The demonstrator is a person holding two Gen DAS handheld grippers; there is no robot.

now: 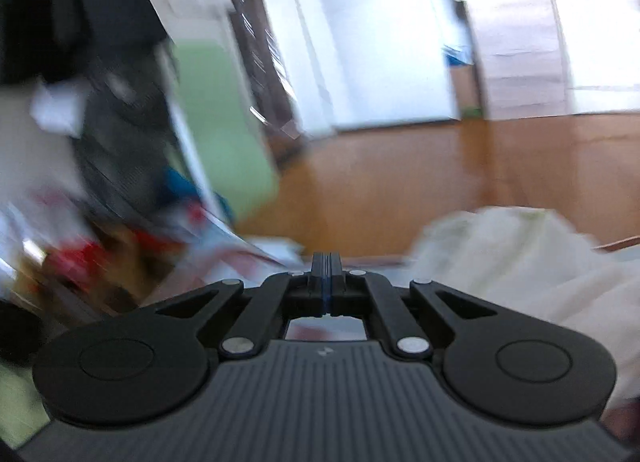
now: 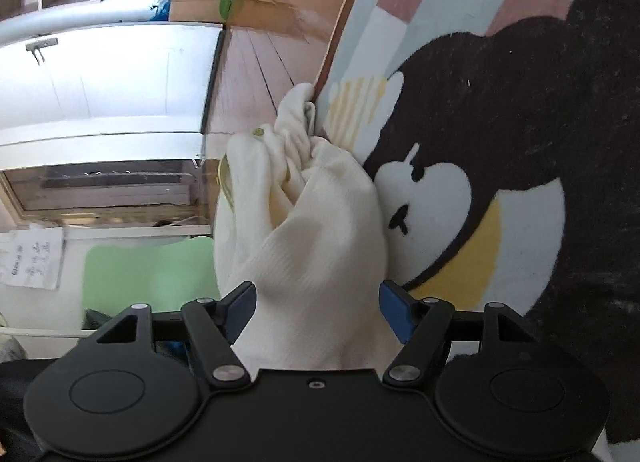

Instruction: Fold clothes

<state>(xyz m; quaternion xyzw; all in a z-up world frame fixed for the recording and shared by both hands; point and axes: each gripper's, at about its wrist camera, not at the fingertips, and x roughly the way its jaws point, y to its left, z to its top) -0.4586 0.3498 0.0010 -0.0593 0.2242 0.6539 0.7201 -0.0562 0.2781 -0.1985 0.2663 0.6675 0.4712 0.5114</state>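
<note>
Ahead of the left gripper, whose jaws are shut w/ nothing between them, the bare wood floor runs open to the white doors – free passage straight fwd. To its left, a blurred heap of clutter and a leaning green board block that side. On its right, the cream garment bulges up and crowds the path.

The right gripper has its jaws spread, but the cream garment fills the gap & piles up directly ahead, so no clear way fwd. Right of the pile, the penguin rug lies flat and unobstructed. Left of it, a green panel stands low against the wall.
</note>
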